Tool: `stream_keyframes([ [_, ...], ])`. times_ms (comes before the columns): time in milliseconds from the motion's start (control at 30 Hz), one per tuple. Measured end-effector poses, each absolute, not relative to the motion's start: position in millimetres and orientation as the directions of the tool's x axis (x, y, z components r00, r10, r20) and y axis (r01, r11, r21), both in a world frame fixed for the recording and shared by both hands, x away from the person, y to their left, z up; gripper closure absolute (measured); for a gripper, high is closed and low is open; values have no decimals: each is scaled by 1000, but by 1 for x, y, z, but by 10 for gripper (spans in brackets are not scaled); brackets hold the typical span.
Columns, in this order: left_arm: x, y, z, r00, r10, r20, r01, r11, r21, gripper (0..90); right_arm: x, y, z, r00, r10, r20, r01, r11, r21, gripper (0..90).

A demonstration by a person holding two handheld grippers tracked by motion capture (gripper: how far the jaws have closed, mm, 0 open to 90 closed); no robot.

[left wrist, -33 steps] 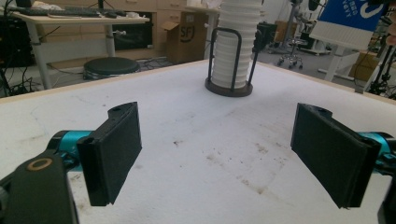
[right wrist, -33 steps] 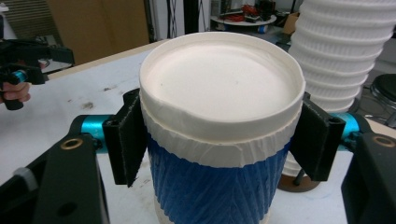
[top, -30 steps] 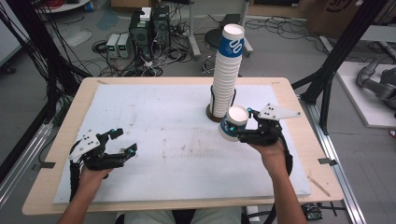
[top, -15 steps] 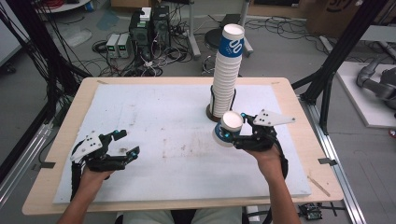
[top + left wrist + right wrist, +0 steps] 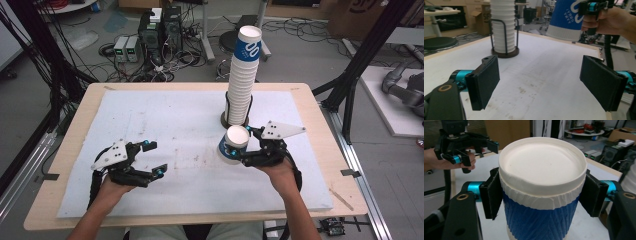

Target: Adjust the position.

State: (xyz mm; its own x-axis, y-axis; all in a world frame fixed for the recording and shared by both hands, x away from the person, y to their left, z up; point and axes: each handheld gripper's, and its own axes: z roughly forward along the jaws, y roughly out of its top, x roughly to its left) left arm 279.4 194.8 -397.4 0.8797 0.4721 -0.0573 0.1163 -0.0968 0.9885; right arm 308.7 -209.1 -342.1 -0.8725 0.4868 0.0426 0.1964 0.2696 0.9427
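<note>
Right gripper [image 5: 245, 150] closed on a blue ribbed paper cup with white rim [image 5: 233, 145], one black pad pressed on each side of the cup wall just under the rim, as seen in the right gripper view [image 5: 541, 202]. Cup carried upside down, white bottom facing up, and lifted clear of the white foam sheet covering the wooden table [image 5: 165, 125]. Held just in front of the tall stack of white and blue paper cups [image 5: 243, 75], near it but apart. Stack standing upright in a round dark base with black wire holder [image 5: 227, 117] at the far middle of the table.

Left gripper [image 5: 152, 159] wide open, nothing between the two black padded jaws, only the stained sheet visible in the gap in the left gripper view [image 5: 539, 85]. Hovering low over the near left part of the sheet, well apart from the cup and the stack, jaws pointing toward them.
</note>
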Motion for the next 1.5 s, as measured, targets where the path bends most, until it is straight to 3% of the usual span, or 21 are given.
stream_keyframes([
  [567, 287, 156, -387, 949, 313, -29, 76, -141, 987, 159, 310, -162, -342, -941, 338, 32, 147, 322, 935, 295],
  [1167, 298, 137, -392, 959, 282, -16, 64, -163, 984, 139, 312, -133, -340, -969, 241, 46, 123, 313, 942, 295],
  [1500, 301, 128, -396, 979, 197, -54, 84, -148, 985, 141, 311, -131, -340, -981, 184, 62, 116, 294, 949, 296],
])
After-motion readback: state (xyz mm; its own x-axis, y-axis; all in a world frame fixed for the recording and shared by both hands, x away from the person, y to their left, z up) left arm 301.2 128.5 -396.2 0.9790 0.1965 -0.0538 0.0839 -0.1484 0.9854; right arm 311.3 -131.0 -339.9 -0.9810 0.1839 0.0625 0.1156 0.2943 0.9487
